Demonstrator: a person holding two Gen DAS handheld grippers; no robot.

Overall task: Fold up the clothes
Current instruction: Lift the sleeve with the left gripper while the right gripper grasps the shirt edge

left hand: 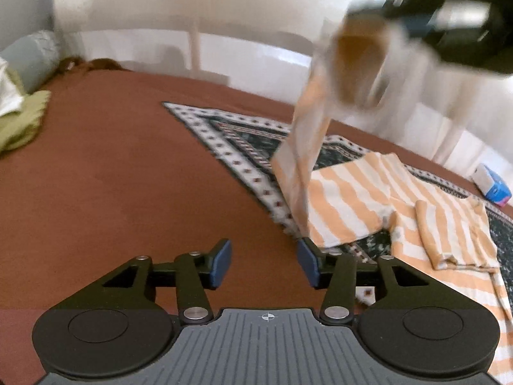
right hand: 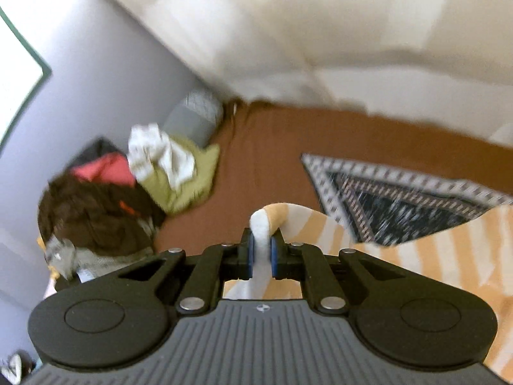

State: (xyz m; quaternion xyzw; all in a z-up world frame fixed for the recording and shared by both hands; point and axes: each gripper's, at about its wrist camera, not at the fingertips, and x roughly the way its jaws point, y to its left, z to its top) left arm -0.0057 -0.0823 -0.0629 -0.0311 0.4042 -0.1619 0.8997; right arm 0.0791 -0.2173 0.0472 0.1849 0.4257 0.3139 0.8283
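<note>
Brown bed (left hand: 128,166) wide, patterned mat (left hand: 224,134) at centre. Striped orange-white garment (left hand: 352,202) on mat, three o'clock; one edge hoisted. Right gripper (right hand: 262,252) pinching that edge; left gripper (left hand: 263,263) spread, empty, six o'clock. Advice: carry edge across evenly, keep cloth taut, align hems before release.

Orange-and-white striped garment (left hand: 352,199), soft cotton look, lies partly flat on a patterned mat, at 3 o'clock in the left wrist view. Part folded: a narrow folded strip sits on top toward 4 o'clock. One edge is pulled up off the mat, rising in a blurred twisted column toward 1 o'clock. In the right wrist view a bunched white-and-orange fold (right hand: 263,224) sits at centre, the rest of the striped cloth trailing toward 4 o'clock.
</note>
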